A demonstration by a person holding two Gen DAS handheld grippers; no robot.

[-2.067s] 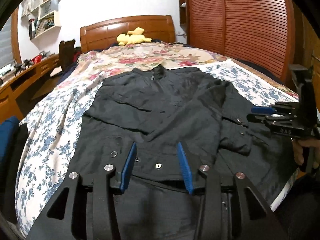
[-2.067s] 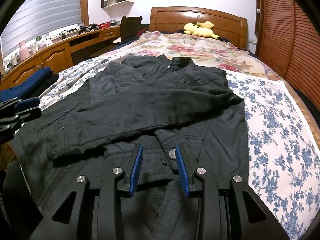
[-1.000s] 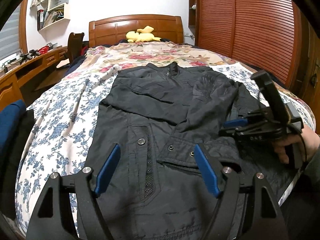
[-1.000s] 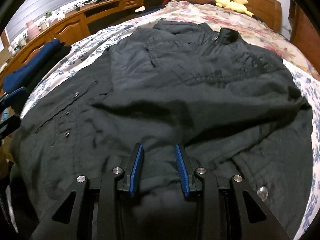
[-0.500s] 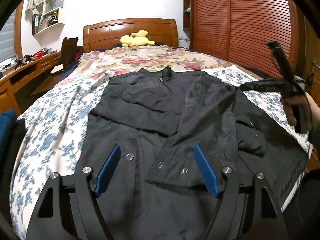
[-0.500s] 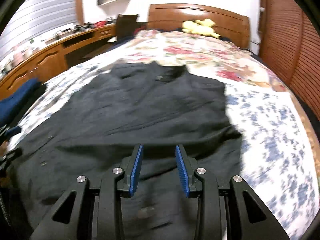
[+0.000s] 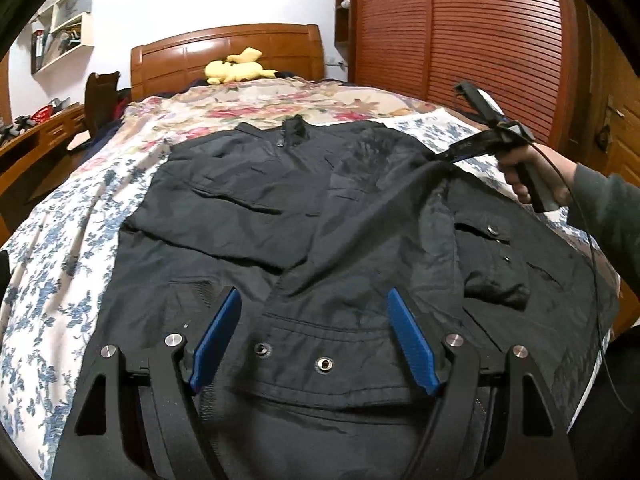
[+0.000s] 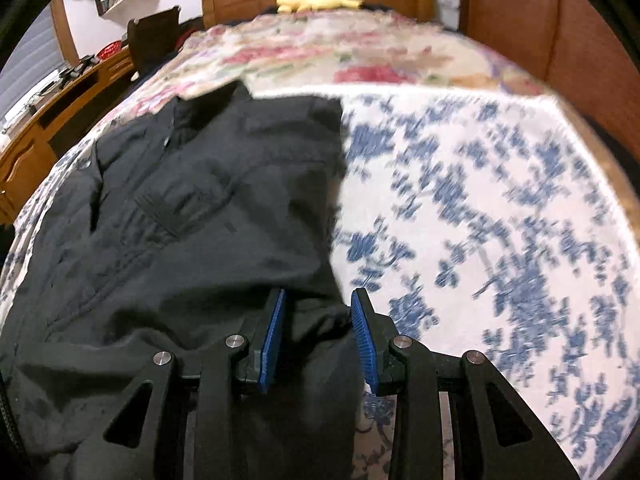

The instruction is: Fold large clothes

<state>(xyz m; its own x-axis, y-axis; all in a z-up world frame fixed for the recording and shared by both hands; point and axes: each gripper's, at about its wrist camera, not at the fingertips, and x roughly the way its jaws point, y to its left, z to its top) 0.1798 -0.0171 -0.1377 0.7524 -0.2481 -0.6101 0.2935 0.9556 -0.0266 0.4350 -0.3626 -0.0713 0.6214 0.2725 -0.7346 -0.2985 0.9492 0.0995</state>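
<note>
No words, numbers or signs can be read in either view. The black jacket (image 7: 320, 208) shows only plain metal snaps, with no label or brand that can be made out. The bed sheet (image 8: 480, 208) has blue flowers on it and no letters. The books on the wall shelf (image 7: 60, 40) are too small and blurry to read. The right gripper (image 7: 448, 156) has a pale mark on its side, but it is too small to tell what it says.
</note>
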